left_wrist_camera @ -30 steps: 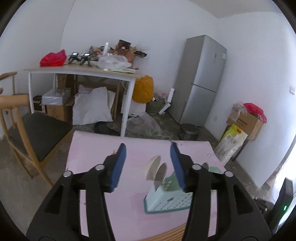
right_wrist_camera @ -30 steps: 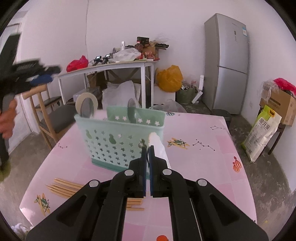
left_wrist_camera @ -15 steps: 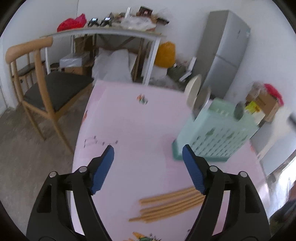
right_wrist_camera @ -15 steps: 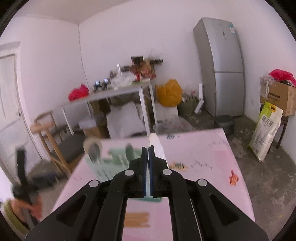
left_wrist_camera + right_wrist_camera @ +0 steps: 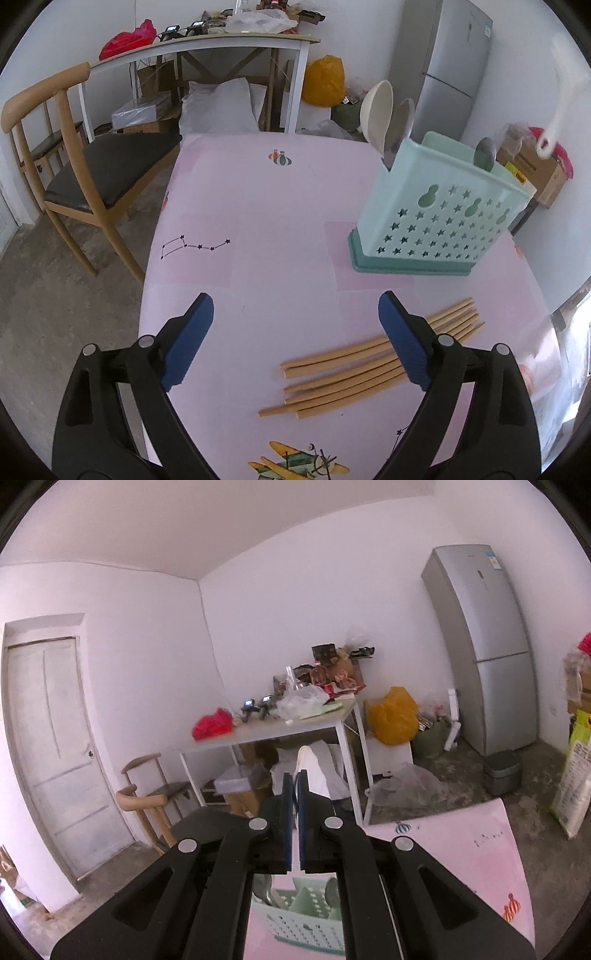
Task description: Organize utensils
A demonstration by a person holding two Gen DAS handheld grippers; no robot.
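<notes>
Left tool (image 5: 295,332) is hovering with its blue pads wide apart, gripping nothing; the chopsticks (image 5: 373,365) are lying loose on the pink desk (image 5: 258,221) just ahead, fanning under the right pad. Right tool (image 5: 294,805) is clamped together on a white spoon (image 5: 312,775), held high with the mint caddy (image 5: 306,926) directly below it.

Judgement: spoon is going into the caddy. Line the handle over an open compartment and lower it straight before releasing, avoiding the spoons already standing there.

Left view is showing what the right view lacks: the chopsticks, the caddy's (image 5: 439,210) full front face, and the blurred white spoon (image 5: 565,96) aloft beyond it. Right view alone is confirming the pinch on the spoon.
</notes>
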